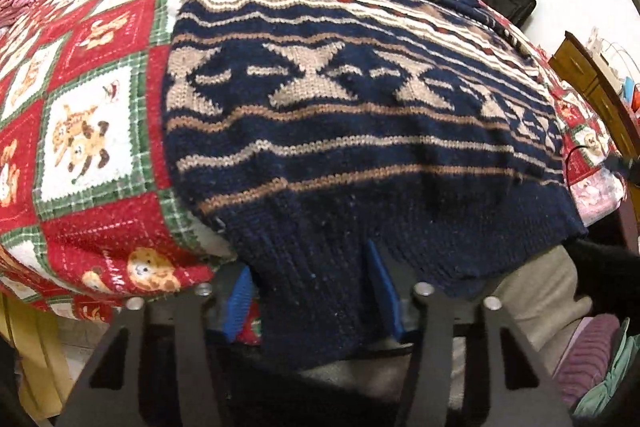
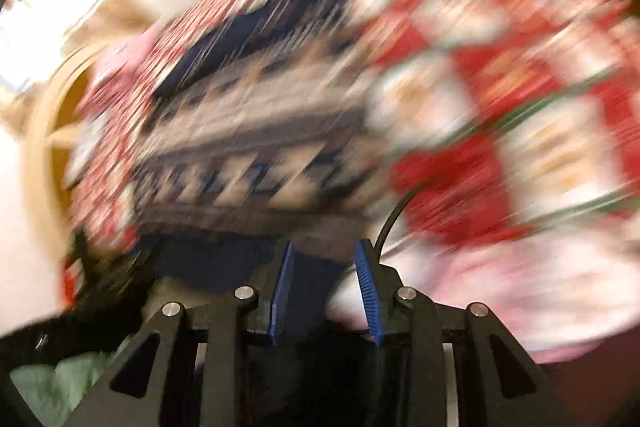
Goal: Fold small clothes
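Sweater (image 1: 352, 131) flat on the quilt (image 1: 92, 131), ribbed hem hanging toward me, ready for a lengthwise fold.
My left gripper (image 1: 310, 291) pitches steeply down, jaws half-closed, pinching the hem; my right gripper (image 2: 326, 291), equally steep, grips dark knit at the blurred opposite corner.

Two fisheye views, each looking forward and steeply down past a hand-held gripper's blue-padded fingers. The left view sits close over the hem of a navy and tan patterned knit sweater (image 1: 340, 115) on a red, white and green teddy-bear quilt (image 1: 92, 131). The right view, motion-blurred, faces the same sweater (image 2: 248, 147) and quilt (image 2: 500, 131).
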Motion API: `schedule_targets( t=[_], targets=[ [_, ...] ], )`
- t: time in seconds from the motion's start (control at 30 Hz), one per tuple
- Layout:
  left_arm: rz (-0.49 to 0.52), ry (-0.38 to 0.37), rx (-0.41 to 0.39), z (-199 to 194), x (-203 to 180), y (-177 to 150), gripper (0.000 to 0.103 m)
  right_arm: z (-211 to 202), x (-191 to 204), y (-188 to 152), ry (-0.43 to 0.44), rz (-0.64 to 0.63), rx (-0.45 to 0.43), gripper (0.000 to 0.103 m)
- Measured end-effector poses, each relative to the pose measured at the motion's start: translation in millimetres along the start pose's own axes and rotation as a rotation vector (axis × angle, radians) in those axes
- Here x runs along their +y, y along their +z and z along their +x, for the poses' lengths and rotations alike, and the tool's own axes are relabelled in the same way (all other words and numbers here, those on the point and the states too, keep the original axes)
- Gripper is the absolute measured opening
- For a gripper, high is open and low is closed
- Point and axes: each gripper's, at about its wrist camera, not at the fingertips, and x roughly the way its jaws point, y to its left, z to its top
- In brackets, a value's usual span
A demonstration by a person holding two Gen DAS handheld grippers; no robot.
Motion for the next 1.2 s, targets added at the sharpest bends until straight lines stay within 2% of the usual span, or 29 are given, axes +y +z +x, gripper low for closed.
schedule_targets(
  t=[0.03,0.07,0.1,0.17,0.3,0.37,0.5,0.63,0.7,0.77,0.9,1.07,1.2],
  targets=[
    [-0.005,-0.006,0.001,1.5,-0.9,2.5,0.045,-16.5,-5.5,5.5,-0.110,0.005,-0.055,0.034],
    [-0.007,-0.015,0.000,2.5,-2.2,4.0,0.038,-36.7,-12.6,11.5,-0.255,0.007,-0.117,0.034],
    [-0.002,-0.023,-0.005,2.0,-4.5,5.0,0.033,-48.6,-16.7,14.0,-0.334,0.001,-0.152,0.034],
    [0.026,-0.020,-0.025,-2.2,-10.8,7.6,0.015,-65.3,-23.8,15.6,-0.445,-0.017,-0.201,0.034],
    [0.046,-0.061,-0.098,-22.6,-18.9,16.6,0.013,-57.4,-25.4,11.7,-0.610,-0.069,-0.214,0.034],
    [0.051,-0.085,-0.139,-37.1,-23.7,24.0,0.013,-46.3,-29.1,10.5,-0.577,-0.057,-0.197,0.034],
    [0.084,-0.134,-0.232,-71.6,-40.7,45.6,0.013,-35.8,-31.4,11.0,-0.398,0.014,-0.178,0.034],
    [0.072,-0.195,-0.298,-93.4,-46.8,75.7,0.013,-35.0,-18.1,7.9,-0.230,-0.014,-0.210,0.034],
    [0.051,-0.223,-0.308,-93.2,-48.2,97.1,0.013,-25.6,-10.7,5.4,-0.134,-0.021,-0.178,0.034],
    [0.037,-0.220,-0.315,-89.6,-51.4,120.7,0.013,-15.1,-0.9,5.1,-0.126,-0.045,-0.160,0.034],
    [0.007,-0.207,-0.321,-78.1,-54.0,170.4,0.013,0.3,14.0,9.9,-0.165,-0.094,-0.153,0.034],
    [-0.077,-0.135,-0.307,-47.8,-42.4,226.2,0.013,2.8,6.0,13.7,-0.096,-0.097,-0.167,0.034],
    [-0.114,-0.059,-0.267,-18.0,-36.1,252.1,0.013,19.0,9.0,7.8,0.008,-0.145,-0.112,0.034]
  ],
)
